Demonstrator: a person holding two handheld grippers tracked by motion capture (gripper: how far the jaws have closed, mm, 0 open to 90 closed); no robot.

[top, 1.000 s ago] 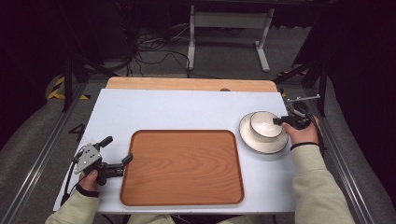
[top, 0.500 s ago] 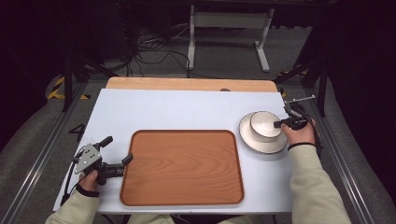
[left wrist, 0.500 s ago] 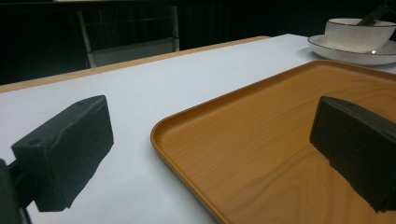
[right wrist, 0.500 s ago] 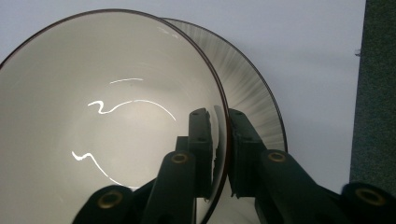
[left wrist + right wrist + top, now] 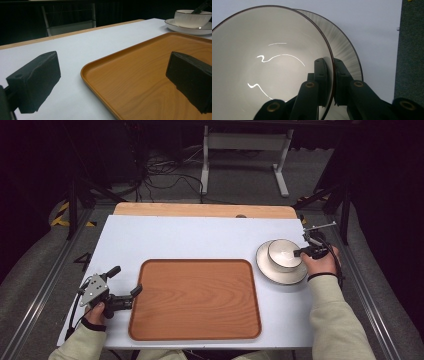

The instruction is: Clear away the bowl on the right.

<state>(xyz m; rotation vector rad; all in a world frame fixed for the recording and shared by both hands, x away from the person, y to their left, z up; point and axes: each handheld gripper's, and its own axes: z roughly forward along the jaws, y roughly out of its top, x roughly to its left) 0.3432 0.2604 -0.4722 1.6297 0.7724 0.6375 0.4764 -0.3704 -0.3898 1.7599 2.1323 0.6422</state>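
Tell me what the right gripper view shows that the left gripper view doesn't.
Right gripper view alone: the right gripper shut on the bowl wall, one of its fingers inside the rim and one outside.
Left gripper view alone: the wooden tray and the left gripper, open, with nothing between its fingers.
Both: the bowl on its plate and the white tabletop.

In the right gripper view the bowl (image 5: 269, 65) is cut off by the left and bottom edges, and it hides most of the plate (image 5: 348, 55) beneath it. In the left gripper view the tray (image 5: 140, 82) runs off the right and bottom edges, while the plate's right part is cut off there. In the high view the person's forearms leave the bottom edge, and the table's (image 5: 200, 240) near edge is partly covered by them.
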